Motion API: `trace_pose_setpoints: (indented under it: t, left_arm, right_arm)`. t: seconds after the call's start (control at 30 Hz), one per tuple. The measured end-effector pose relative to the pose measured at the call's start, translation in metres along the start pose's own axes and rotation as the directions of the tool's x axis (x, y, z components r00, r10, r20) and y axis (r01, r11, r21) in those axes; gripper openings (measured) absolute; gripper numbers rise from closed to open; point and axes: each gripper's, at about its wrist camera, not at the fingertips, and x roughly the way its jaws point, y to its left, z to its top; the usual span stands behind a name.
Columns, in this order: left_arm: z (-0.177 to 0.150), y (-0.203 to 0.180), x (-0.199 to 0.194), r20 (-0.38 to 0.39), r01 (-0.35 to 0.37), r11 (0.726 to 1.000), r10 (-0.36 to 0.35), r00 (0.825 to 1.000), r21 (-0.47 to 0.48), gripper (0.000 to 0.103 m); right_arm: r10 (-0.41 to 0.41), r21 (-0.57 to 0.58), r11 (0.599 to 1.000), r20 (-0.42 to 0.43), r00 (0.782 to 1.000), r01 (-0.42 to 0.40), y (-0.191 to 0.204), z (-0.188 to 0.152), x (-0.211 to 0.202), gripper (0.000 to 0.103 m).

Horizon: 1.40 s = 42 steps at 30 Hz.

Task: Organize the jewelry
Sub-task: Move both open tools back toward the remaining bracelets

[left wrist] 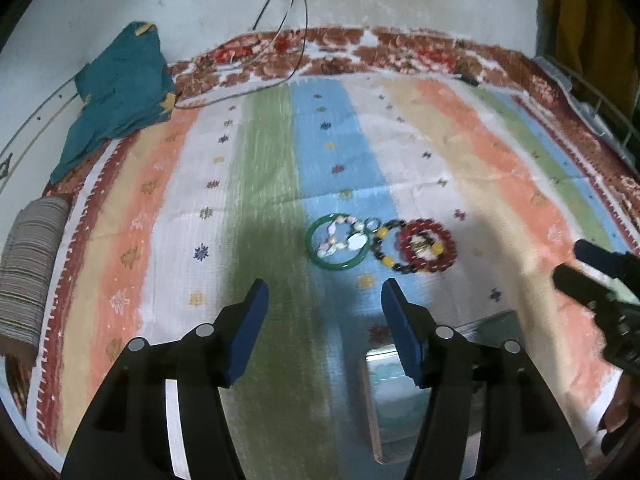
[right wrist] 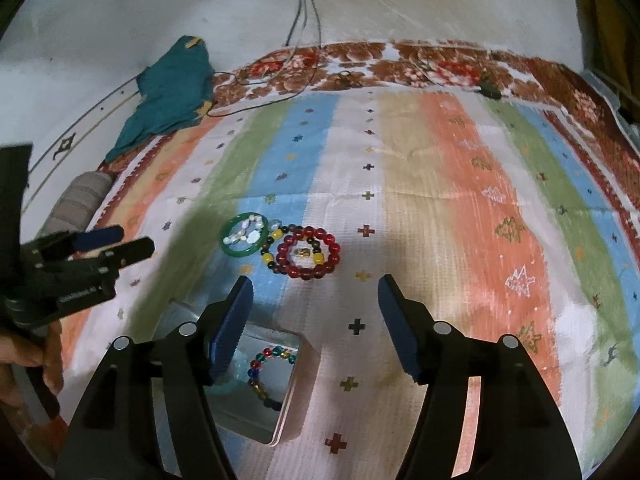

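Observation:
Several bracelets lie together on the striped cloth (left wrist: 260,184): a green bangle (left wrist: 320,258) with a pale shell bracelet (left wrist: 340,236) across it, a dark-and-yellow bead bracelet (left wrist: 382,254), and a red bead bracelet (left wrist: 428,246). The right wrist view shows the same green bangle (right wrist: 234,250) and red bead bracelet (right wrist: 308,254). My left gripper (left wrist: 325,286) hangs open and empty just short of the bangle. My right gripper (right wrist: 316,280) is open and empty just short of the red bracelet. Below it stands an open tin (right wrist: 304,364) with a multicoloured bead bracelet (right wrist: 266,372) inside.
A teal garment (left wrist: 116,96) and a rolled striped fabric (left wrist: 32,268) lie at the cloth's left edge. Thin cables (left wrist: 288,40) hang down the back wall onto the floral border. A hand (right wrist: 28,360) holds the left gripper's handle at far left.

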Motion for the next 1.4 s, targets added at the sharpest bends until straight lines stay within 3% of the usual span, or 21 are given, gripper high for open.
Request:
trace_pose_setpoints:
  t: [0.23,0.7,1.4]
  left_arm:
    - [0.013,0.020,0.021,-0.023,0.004,0.996,-0.006,1.000,-0.084,0.059]
    - [0.023,-0.002,0.048,-0.046,0.016,1.000,-0.016,0.999,-0.012,0.060]
    - [0.032,0.003,0.091,-0.114,0.040,0.999,-0.042,0.993,-0.018,0.060]
  right_arm:
    - [-0.009,0.038,0.999,-0.043,0.999,0.011,-0.011,0.004,0.020,0.065]
    - [-0.021,0.015,1.000,-0.085,0.996,0.022,-0.011,0.014,0.046,0.065]
    - [-0.029,-0.004,1.000,-0.151,0.988,0.028,-0.015,0.021,0.087,0.066]
